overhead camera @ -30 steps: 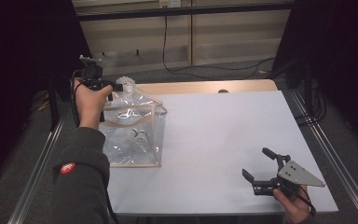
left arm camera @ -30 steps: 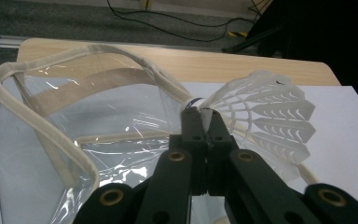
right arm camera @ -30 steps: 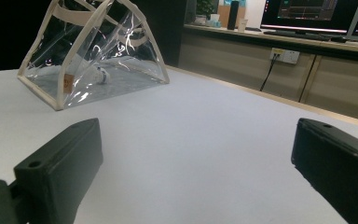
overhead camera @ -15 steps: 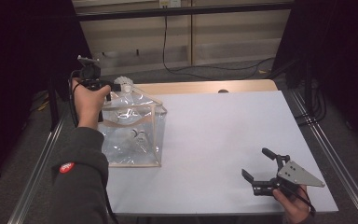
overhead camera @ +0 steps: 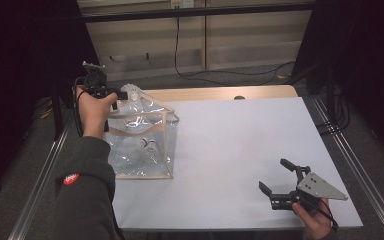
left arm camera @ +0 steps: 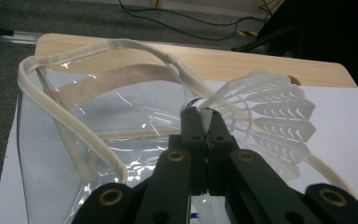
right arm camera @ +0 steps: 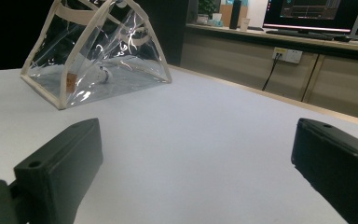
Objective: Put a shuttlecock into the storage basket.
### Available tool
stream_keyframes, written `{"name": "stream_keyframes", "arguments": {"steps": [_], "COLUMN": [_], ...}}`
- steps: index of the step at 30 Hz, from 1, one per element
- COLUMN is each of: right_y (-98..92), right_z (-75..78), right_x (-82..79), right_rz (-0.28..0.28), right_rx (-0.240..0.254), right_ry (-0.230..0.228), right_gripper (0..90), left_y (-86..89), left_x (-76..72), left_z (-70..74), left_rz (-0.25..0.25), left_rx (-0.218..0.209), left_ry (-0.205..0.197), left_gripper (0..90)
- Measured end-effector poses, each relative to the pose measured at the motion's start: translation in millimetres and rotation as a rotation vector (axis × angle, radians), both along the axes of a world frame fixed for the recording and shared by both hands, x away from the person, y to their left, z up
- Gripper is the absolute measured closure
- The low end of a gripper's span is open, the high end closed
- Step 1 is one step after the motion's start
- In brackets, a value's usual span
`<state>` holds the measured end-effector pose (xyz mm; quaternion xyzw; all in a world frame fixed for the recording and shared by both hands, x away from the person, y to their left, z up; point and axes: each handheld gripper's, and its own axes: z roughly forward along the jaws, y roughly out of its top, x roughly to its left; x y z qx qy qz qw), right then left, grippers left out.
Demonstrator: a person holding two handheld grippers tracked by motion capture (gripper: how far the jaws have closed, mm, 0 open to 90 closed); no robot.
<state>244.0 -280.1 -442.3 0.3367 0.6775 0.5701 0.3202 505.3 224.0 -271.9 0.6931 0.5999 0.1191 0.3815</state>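
Observation:
A clear plastic bag (overhead camera: pixel 142 150) with beige trim and straps stands at the left of the white table (overhead camera: pixel 240 140). My left gripper (overhead camera: pixel 123 94) hovers over the bag's far top corner, shut on the edge of a white plastic shuttlecock (overhead camera: pixel 133 92). In the left gripper view the jaws pinch the shuttlecock (left arm camera: pixel 272 116) by its skirt above the open bag (left arm camera: pixel 74 140). A small white object (overhead camera: pixel 147 145) lies inside the bag. My right gripper (overhead camera: pixel 273 175) rests near the front right of the table, open with nothing between its jaws. In the right gripper view the bag (right arm camera: pixel 98 60) lies far ahead of that gripper (right arm camera: pixel 196 135).
A wooden strip (overhead camera: pixel 220 93) runs along the table's far edge. Metal rails (overhead camera: pixel 350 160) flank both sides. Cables (overhead camera: pixel 220 75) trail over the floor behind. Cabinets and monitors (right arm camera: pixel 317 14) stand beyond the table in the right gripper view.

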Motion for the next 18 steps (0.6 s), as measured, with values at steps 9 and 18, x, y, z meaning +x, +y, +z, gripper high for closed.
{"name": "stream_keyframes", "arguments": {"steps": [9, 18], "right_y": [-0.6, -0.4], "right_z": [0.0, 0.0], "right_x": [-0.3, -0.6], "right_rz": [-0.008, -0.006], "right_rx": [0.004, 0.002], "right_ry": [0.002, 0.004], "right_gripper": [1.7, 1.7], "left_y": [0.9, -4.0], "left_x": [1.7, -0.1], "left_z": [-4.6, -2.8], "left_rz": [-0.006, -0.038], "left_rx": [0.005, -0.009], "left_ry": [-0.016, -0.015], "left_gripper": [83.1, 82.1]}}
